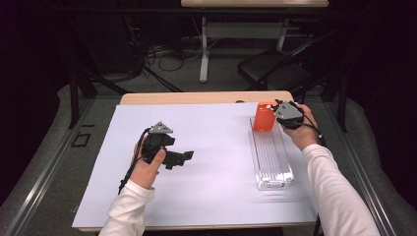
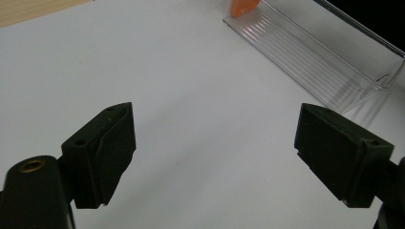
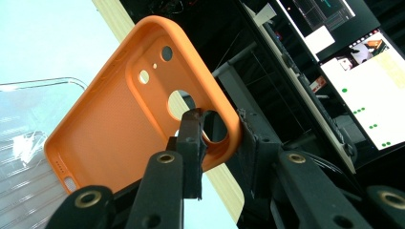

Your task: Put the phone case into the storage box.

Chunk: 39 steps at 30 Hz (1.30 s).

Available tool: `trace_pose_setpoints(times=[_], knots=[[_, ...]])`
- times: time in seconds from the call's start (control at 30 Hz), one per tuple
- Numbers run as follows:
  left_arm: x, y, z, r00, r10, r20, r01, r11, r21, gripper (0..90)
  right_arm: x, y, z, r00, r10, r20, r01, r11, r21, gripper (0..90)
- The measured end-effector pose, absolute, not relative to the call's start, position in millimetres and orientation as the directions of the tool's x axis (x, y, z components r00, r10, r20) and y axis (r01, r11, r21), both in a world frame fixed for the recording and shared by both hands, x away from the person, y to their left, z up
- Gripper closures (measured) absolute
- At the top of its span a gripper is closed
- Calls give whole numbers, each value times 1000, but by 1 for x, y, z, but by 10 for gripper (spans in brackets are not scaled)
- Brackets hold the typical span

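Observation:
An orange phone case [image 1: 264, 116] stands upright at the far end of a clear ribbed plastic tray [image 1: 271, 155]. My right gripper [image 1: 281, 111] is shut on the case's edge; in the right gripper view the case [image 3: 133, 105] shows its inner side and camera holes, pinched between the jaws at my right gripper [image 3: 220, 143]. My left gripper [image 1: 181, 157] rests low over the white sheet at the left, pointing right. In the left gripper view my left gripper [image 2: 215, 143] stands open with bare sheet between its fingers, and the tray [image 2: 315, 52] lies ahead.
A white sheet [image 1: 206, 162] covers most of the wooden table [image 1: 196, 97]. Behind the table stand a black chair [image 1: 273, 69] and a desk leg with cables on the floor. Monitors [image 3: 363, 57] glow in the right gripper view.

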State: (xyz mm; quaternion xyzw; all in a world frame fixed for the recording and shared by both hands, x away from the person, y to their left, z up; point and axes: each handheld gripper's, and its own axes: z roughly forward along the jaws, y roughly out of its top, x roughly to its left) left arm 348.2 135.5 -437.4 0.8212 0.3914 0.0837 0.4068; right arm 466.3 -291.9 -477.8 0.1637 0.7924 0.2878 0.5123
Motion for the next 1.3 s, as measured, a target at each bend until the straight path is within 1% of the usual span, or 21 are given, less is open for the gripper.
trace_pose_setpoints(times=[0.3,1.07,1.3], knots=[[348,135,-438,679,712,-180,575,-363,734,143,466,-291,-478,-421,550,-721,-30,786,617,689],[348,135,-438,677,713,-181,575,-360,735,143,464,-289,-477,-409,555,-724,12,797,604,520],[348,135,-438,676,715,-180,576,-360,734,142,461,-289,-473,-399,576,-713,13,781,624,475]])
